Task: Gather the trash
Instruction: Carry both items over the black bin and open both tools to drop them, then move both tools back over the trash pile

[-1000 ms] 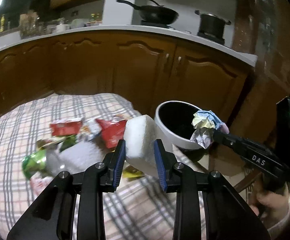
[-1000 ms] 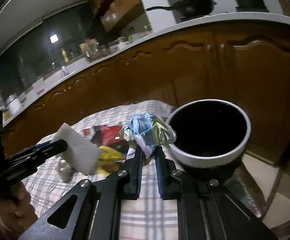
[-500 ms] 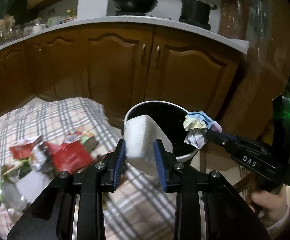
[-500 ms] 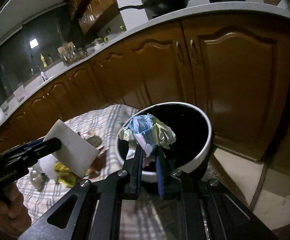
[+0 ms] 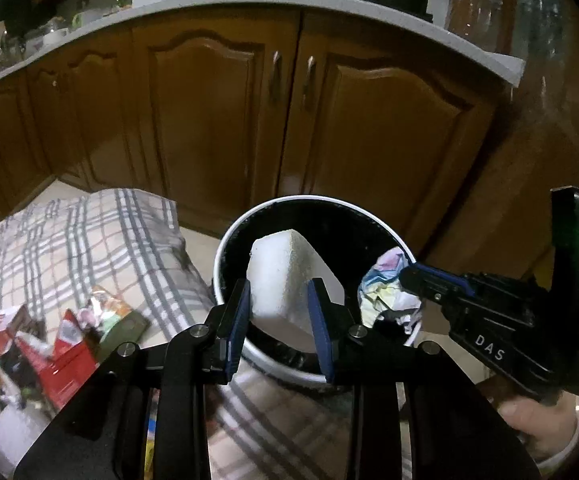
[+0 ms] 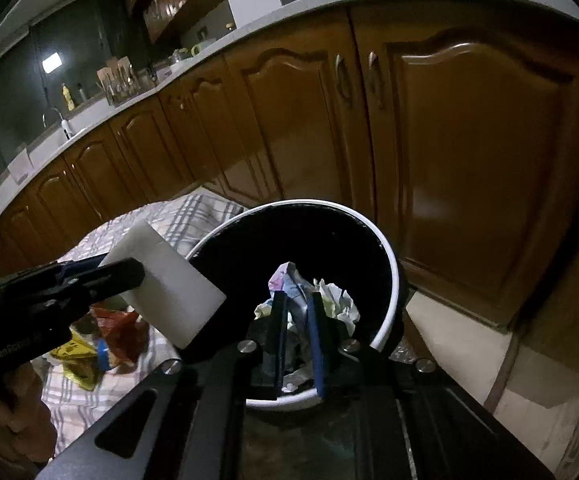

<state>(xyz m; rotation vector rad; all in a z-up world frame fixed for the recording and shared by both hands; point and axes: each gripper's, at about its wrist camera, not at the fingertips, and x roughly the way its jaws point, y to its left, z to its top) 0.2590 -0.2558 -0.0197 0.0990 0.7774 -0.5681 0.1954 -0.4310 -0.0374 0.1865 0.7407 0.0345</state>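
Trash bin [image 5: 229,240], white-rimmed and black inside, now sits right under both loads, where a second ago it stood off at two o'clock beyond the checked cloth [image 5: 89,240]. The left gripper [image 5: 281,320] stays clamped on the white foam block [image 5: 285,276], over the rim at six o'clock. The right gripper [image 6: 298,336] stays pinched on the crumpled paper wad [image 6: 289,280], above the opening. Both look ready to drop; wrappers [image 5: 69,344] remain at eight o'clock.

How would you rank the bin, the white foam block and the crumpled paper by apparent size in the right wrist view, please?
1. Bin, clearly largest.
2. White foam block, though it may look bigger from nearness.
3. Crumpled paper, partly hidden, smallest.
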